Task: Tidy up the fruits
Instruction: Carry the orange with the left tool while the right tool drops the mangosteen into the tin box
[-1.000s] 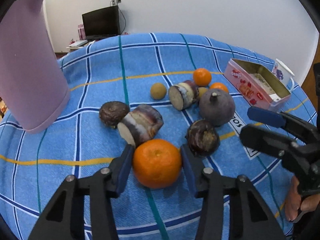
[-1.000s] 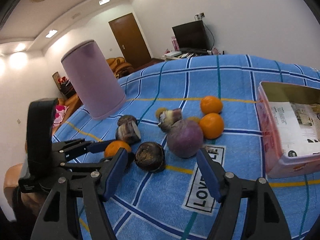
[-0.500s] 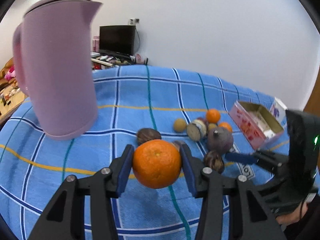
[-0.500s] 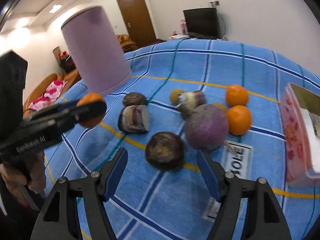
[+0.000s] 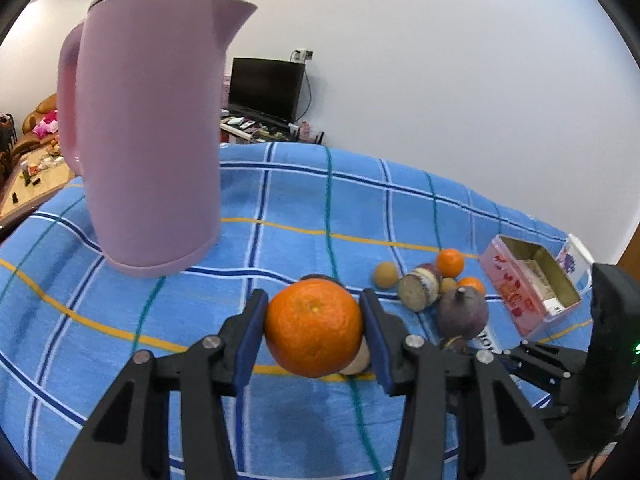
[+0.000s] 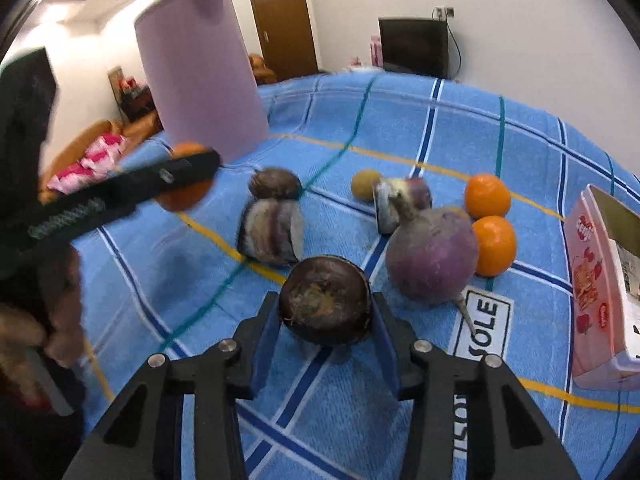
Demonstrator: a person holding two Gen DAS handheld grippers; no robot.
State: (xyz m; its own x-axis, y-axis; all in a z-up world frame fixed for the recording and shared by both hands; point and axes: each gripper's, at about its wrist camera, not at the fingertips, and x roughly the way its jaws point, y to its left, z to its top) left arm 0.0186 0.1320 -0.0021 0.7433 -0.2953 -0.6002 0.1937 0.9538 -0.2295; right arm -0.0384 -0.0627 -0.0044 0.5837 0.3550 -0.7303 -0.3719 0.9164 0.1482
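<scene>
My left gripper (image 5: 313, 308) is shut on an orange (image 5: 314, 332) and holds it clear above the blue checked cloth (image 5: 280, 200). In the right wrist view that orange (image 6: 180, 200) shows blurred at the left, behind the left gripper's finger. My right gripper (image 6: 325, 312) is low over the cloth and its jaws are closing. Both blue pads touch a dark brown round fruit (image 6: 325, 300) that rests on the cloth. Just behind it stand a purple turnip-like root (image 6: 432, 256), two more oranges (image 6: 487, 196), and cut purple pieces (image 6: 274, 232).
A tall pink kettle (image 5: 148, 140) stands on the cloth at the back left. An open pink tin box (image 6: 604, 280) sits at the right edge. A small yellow-brown fruit (image 6: 366, 184) and another dark fruit (image 6: 276, 182) lie among the pile. A hand (image 6: 52, 332) grips the left tool.
The left gripper has lifted the orange off the cloth and swung toward the kettle. The right gripper's jaws have come in from wide apart onto the dark brown fruit.
</scene>
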